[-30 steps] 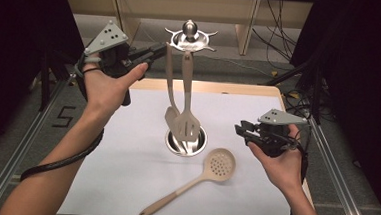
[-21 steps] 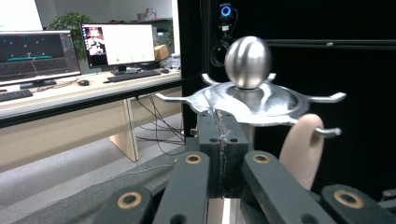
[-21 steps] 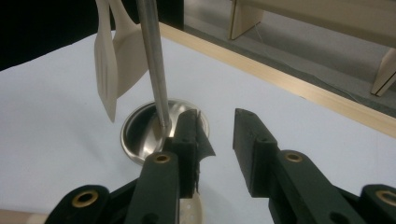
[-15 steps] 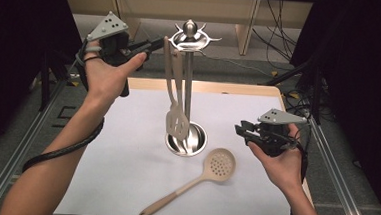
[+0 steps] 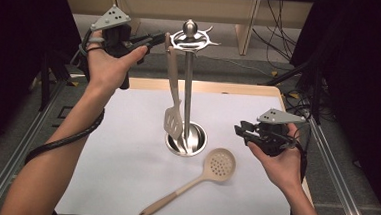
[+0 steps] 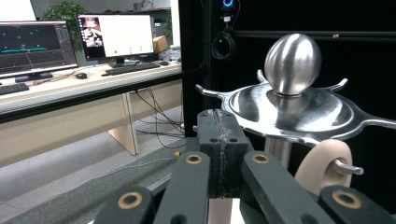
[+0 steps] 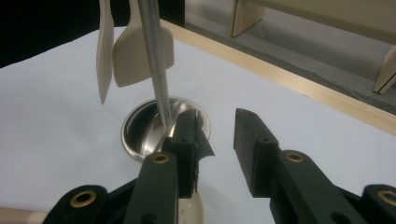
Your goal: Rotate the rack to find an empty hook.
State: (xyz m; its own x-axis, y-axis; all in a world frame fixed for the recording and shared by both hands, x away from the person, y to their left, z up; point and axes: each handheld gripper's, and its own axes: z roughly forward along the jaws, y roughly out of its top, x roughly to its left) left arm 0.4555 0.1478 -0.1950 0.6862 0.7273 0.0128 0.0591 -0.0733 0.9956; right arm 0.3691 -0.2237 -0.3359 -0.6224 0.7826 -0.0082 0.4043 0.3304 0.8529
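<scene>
A steel utensil stand (image 5: 188,87) rises from a round base (image 5: 186,140) on the white mat. A beige slotted spatula (image 5: 173,119) hangs from a hook on its top ring, and in the right gripper view a second utensil (image 7: 105,46) hangs edge-on beside the spatula (image 7: 135,51). My left gripper (image 5: 160,35) is held high, shut and empty, its tips just left of the ring; they (image 6: 219,126) sit close before the ring (image 6: 299,109) and the spatula's hooked handle end (image 6: 322,163). A beige slotted spoon (image 5: 218,164) lies on the mat. My right gripper (image 5: 240,128) hovers right of the base, jaws (image 7: 217,126) apart, nothing between them.
The mat covers a wood-edged table (image 5: 205,87) with metal rails along both sides. Cables (image 5: 279,22) run on the floor behind the table. A desk with monitors (image 6: 112,37) stands far off in the left gripper view.
My left hand has moved right and slightly up, bringing the shut gripper closer to the stand's top ring. The right hand and the spoon have stayed put.
</scene>
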